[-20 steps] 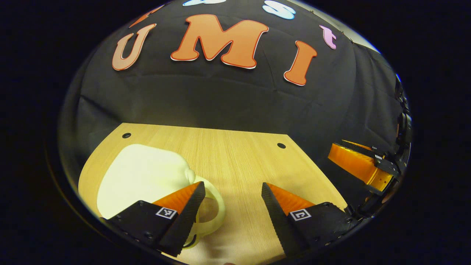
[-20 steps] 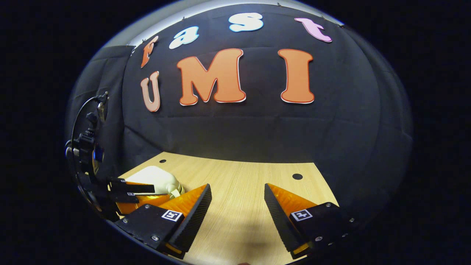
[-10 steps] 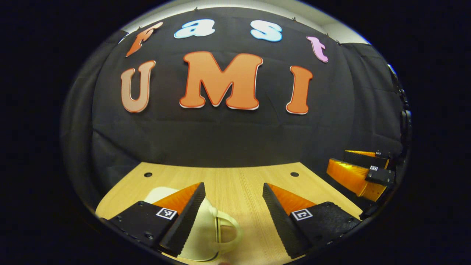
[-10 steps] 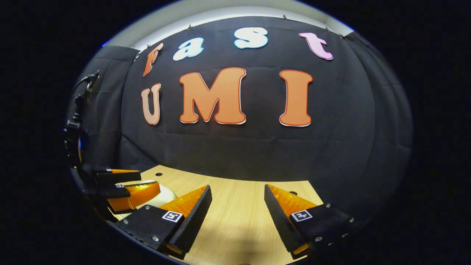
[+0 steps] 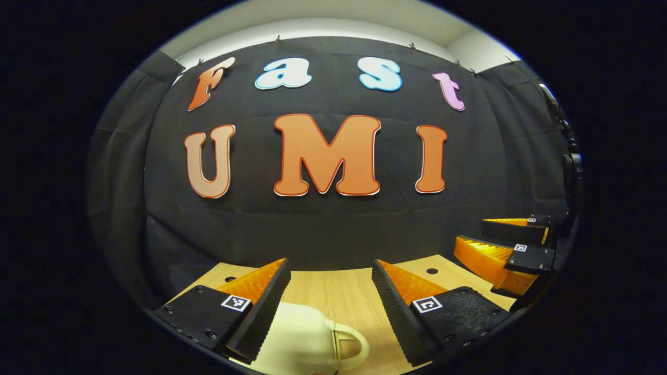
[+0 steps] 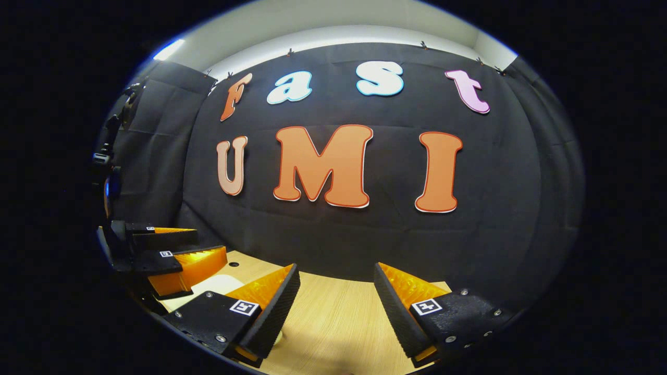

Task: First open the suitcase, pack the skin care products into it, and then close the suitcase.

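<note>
Jaws of left gripper (image 5: 329, 273) spread wide, holding nothing, hovering above the desk (image 5: 333, 297). Below and between them, cream suitcase (image 5: 299, 338), lid down, handle loop facing right in the left gripper view, lying flat on the wood; no contact with either finger. Jaws of right gripper (image 6: 336, 276) likewise parted and empty, raised over bare desk. Seen from the right gripper view: left gripper at far left, a pale patch of suitcase just under it. Seen from the left gripper view: right gripper (image 5: 492, 250) at far right, well apart from the suitcase. Behind the desk, black cloth wall (image 5: 323, 229).
</note>
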`<state>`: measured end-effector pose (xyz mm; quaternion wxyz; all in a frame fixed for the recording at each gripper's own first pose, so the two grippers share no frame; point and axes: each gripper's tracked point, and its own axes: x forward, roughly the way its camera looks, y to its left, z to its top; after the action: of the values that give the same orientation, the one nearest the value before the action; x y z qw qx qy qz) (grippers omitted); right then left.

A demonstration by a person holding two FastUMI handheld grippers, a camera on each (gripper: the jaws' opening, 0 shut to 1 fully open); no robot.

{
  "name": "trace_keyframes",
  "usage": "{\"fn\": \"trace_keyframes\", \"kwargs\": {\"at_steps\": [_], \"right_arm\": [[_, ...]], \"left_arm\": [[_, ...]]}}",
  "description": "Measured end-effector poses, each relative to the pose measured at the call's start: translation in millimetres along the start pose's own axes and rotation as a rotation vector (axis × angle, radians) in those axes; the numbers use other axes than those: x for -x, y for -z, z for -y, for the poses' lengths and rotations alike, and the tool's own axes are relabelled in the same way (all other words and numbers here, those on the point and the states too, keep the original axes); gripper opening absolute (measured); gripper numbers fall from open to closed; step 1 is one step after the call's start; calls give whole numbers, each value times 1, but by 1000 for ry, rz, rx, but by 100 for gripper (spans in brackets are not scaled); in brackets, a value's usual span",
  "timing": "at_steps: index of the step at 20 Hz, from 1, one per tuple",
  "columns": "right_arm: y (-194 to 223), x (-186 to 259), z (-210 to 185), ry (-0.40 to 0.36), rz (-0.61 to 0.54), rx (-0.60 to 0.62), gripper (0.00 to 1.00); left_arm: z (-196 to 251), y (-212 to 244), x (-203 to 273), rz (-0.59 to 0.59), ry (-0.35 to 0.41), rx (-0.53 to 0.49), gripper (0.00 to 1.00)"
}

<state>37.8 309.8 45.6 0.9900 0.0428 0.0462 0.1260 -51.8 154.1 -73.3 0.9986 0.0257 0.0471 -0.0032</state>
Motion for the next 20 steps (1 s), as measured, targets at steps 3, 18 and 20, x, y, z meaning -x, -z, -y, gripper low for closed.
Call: {"fn": "trace_keyframes", "kwargs": {"at_steps": [3, 18, 20], "right_arm": [[-3, 0, -6, 0, 6, 11, 91], [2, 12, 13, -19, 4, 46, 91], [6, 15, 23, -21, -2, 50, 91]], "left_arm": [[0, -7, -1, 26, 25, -42, 94], [10, -6, 1, 48, -2, -45, 99], [13, -7, 5, 47, -21, -53, 100]]}}
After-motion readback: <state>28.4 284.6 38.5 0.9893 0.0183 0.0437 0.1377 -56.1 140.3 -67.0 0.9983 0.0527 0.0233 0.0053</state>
